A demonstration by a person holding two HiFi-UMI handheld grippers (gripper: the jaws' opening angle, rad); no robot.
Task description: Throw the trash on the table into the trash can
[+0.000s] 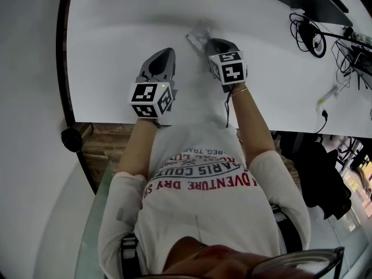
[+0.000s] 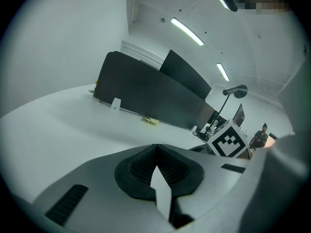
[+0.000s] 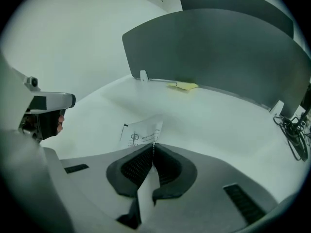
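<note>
**Right gripper closed on trash at the table; left gripper empty**

The right gripper [image 3: 153, 147] was found with its jaws drawn together, pinching the near edge of a thin printed wrapper [image 3: 141, 132]. The wrapper lay on the white table [image 1: 116, 39], near its middle, just ahead of that gripper's tips. In the head view the right gripper [image 1: 205, 40] pointed down at the wrapper [image 1: 196, 35].

The left gripper [image 2: 156, 147] had its jaws together with nothing between them. It sat just beside the right one, apart from the wrapper.

A small yellow item [image 3: 184, 85] lay at the table's far edge against a dark partition [image 3: 218, 57]. Cables [image 1: 308, 36] lay at the right end of the table.
</note>
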